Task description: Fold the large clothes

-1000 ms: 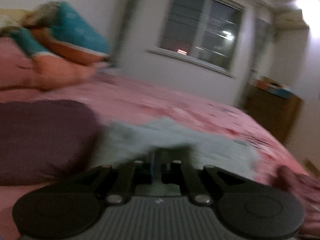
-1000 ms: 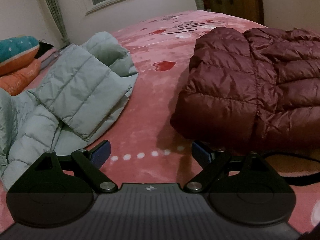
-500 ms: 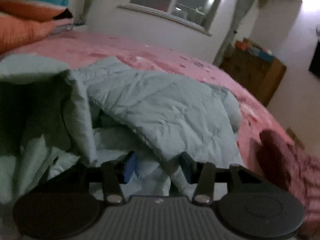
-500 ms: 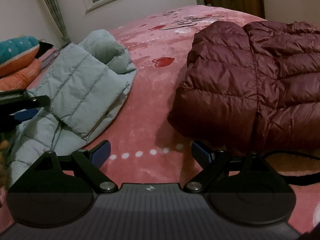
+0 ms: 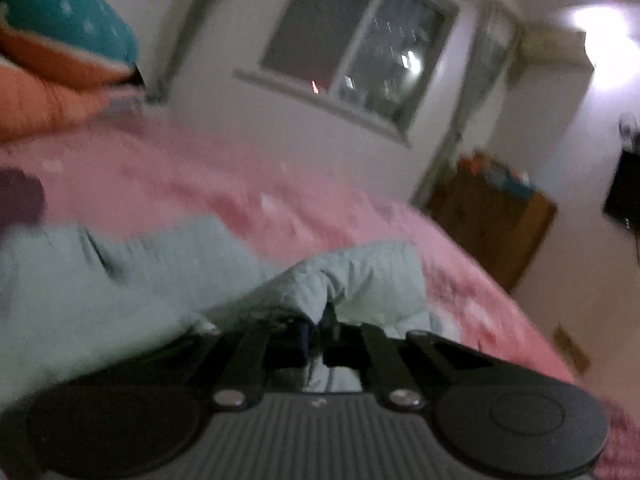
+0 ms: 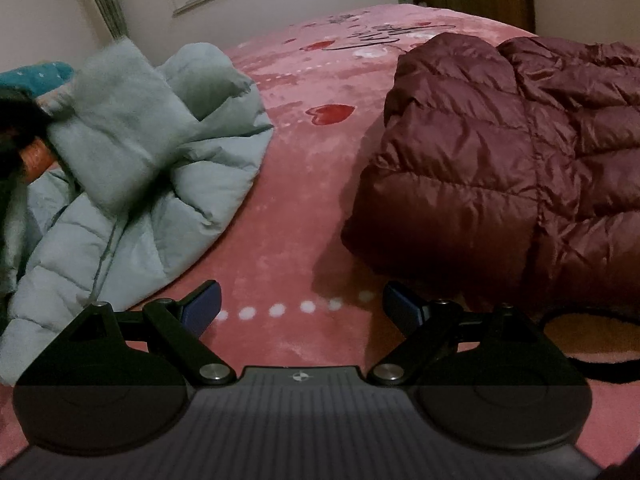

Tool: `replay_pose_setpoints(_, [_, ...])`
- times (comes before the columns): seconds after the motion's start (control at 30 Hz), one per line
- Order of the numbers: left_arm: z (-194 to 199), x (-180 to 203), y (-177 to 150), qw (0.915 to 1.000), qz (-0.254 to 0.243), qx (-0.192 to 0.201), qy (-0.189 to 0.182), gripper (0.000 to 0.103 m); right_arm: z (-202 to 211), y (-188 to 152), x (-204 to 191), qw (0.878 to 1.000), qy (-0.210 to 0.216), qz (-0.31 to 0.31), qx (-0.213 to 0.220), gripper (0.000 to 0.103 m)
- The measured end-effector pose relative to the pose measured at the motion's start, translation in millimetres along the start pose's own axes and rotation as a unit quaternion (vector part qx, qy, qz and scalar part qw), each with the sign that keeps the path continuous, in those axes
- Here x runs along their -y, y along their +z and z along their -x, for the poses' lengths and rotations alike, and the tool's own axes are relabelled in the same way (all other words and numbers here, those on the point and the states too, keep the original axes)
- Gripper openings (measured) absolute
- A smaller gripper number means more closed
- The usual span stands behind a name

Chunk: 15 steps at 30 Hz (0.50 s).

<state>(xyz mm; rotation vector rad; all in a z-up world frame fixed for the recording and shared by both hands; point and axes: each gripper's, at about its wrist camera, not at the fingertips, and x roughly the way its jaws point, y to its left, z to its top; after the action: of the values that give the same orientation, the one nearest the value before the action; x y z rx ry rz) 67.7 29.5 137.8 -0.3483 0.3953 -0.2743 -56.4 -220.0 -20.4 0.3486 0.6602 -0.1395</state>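
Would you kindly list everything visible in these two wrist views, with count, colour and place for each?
Quilted pale green puffer jacket: one, pale green, rumpled on the bed's left side, a fold pinched in the left gripper.
Quilted maroon puffer jacket: one, dark maroon, lying folded on the bed's right side.
Pink bedspread with red hearts: one, pink, covering the bed under both jackets.
Teal and orange pillows: stacked, far left at the bed's head.
Window: one, dark panes, back wall.
Wooden cabinet: one, brown, beyond the bed's far corner.
Black cord: one, on the bedspread, lower right.
Left gripper: black, shut on the pale jacket.
Right gripper: black, blue pads, open over bare bedspread.
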Motion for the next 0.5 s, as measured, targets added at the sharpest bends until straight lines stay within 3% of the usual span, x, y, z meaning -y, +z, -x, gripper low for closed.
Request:
replay_pose_setpoints(0.13, [28.5,-42.4,50.1,0.9951,0.044,0.069,0.054,0.002,-4.4,-1.4,-5.3,1.0,-0.003,0.013,-0.001,0.103])
replay_pose_setpoints(0.2, [42.0,-80.1,70.2,0.9862,0.082,0.093,0.109,0.002,-6.5,-1.5,-6.2,1.0,-0.004,0.015,-0.001,0.103])
replay_pose_setpoints(0.27, [56.2,-118.3,81.3,0.9733,0.087,0.108,0.183,0.002,-8.5,-1.1,-6.3,1.0,-0.005,0.016,-0.002,0.103])
replay_pose_setpoints(0.37, [72.0,-162.8,79.3,0.9562,0.081,0.083,0.269,0.007,-9.6,-1.0,-7.9,1.0,-0.007,0.021,-0.002,0.103])
replay_pose_setpoints(0.43, [83.8,-181.5,69.6,0.9472,0.077,0.065,0.305,0.008,-11.6,-0.6,-8.3,1.0,-0.007,0.025,-0.002,0.103])
replay_pose_setpoints(0.47, [94.4,-188.2,62.7,0.944,0.072,0.062,0.316,0.012,-12.9,-0.4,-8.9,1.0,-0.008,0.028,-0.003,0.103])
replay_pose_setpoints(0.5, [98.0,-188.4,58.1,0.9424,0.069,0.061,0.322,0.025,-14.6,-0.1,-9.8,0.999,-0.009,0.031,-0.003,0.103])
